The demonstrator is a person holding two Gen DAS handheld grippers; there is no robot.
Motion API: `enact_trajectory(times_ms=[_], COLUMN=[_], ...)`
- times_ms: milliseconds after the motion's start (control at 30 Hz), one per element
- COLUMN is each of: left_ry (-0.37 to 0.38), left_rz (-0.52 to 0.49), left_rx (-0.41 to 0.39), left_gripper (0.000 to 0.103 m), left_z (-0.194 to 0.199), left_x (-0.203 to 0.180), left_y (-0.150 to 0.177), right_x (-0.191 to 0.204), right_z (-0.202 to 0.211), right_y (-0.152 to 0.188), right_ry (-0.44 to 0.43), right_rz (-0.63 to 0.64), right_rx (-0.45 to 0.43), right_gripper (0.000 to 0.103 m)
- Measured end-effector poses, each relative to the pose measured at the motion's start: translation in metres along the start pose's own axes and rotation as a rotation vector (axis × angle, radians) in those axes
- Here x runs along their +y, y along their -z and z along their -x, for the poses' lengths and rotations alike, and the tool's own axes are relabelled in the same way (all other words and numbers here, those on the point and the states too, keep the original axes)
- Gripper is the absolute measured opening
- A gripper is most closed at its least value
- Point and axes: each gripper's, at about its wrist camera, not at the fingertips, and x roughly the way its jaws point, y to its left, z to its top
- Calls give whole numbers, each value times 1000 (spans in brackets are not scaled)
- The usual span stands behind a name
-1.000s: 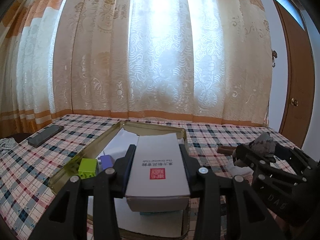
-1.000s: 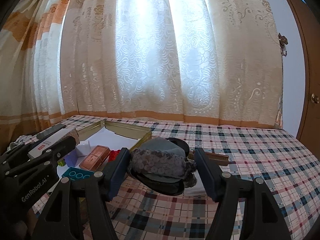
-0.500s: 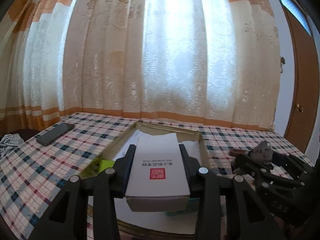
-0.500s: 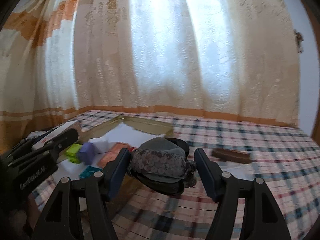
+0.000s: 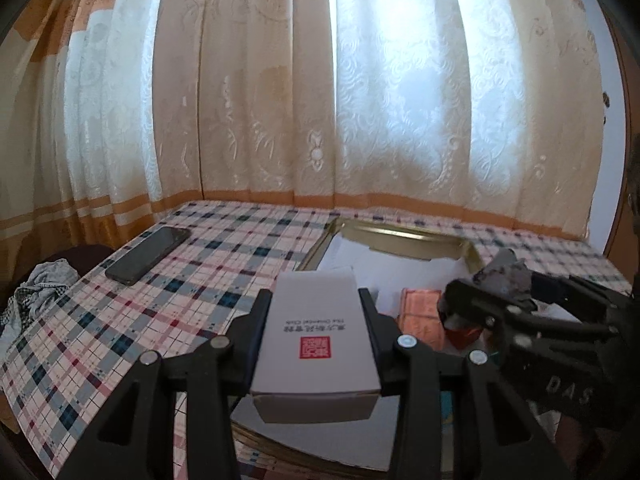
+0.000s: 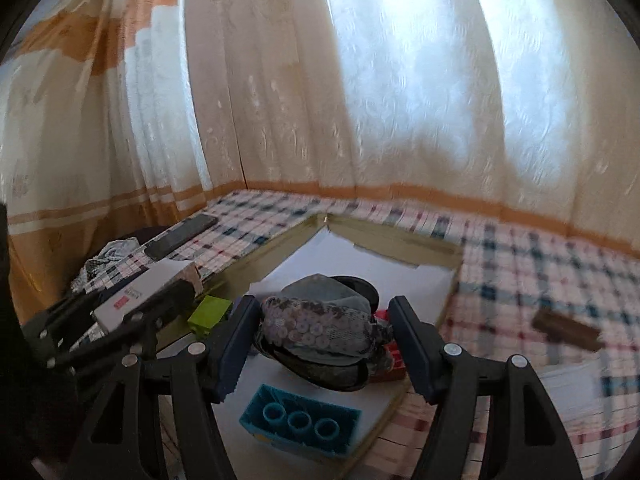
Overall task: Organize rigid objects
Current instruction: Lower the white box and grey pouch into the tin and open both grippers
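Tongs [image 5: 316,322] pinch smooth rectangular white carton [image 5: 315,340] above gold tray [image 5: 404,236].

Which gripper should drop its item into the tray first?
Right, probably. The right gripper holds the hat directly over the tray; the left gripper with the white box sits at its left edge.
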Motion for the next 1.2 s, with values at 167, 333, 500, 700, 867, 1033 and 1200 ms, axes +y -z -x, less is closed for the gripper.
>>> enact_trajectory(times_ms=[167, 333, 500, 700, 867, 1033, 1200], left_ry=[-15, -39, -43, 16, 108, 159, 172], left_rz=[-17, -9, 6, 4, -16, -52, -76], left_rx=[43, 50, 22, 19, 61, 92, 103], left_gripper=[42, 68, 91, 102, 103, 103, 103], left_z=[-15, -16, -2, 8, 5, -5, -12], left_x=[0, 1, -4, -36, -84, -129, -149], left_y=[0, 1, -3, -5, -8, -17, -25], right_x=[-5, -12, -23, -76, -132, -169, -172], right_z=[-17, -14, 6, 49, 72, 68, 46], right_y=[4, 0, -1, 8, 24, 37, 41], right_ry=[-23, -56, -30, 106, 271, 338, 298], right_rz=[-39, -83, -83, -120, -163, -200, -190], right_rx=[44, 25, 3, -29, 0, 103, 193], right_gripper=[70, 89, 93, 93, 93, 97, 98])
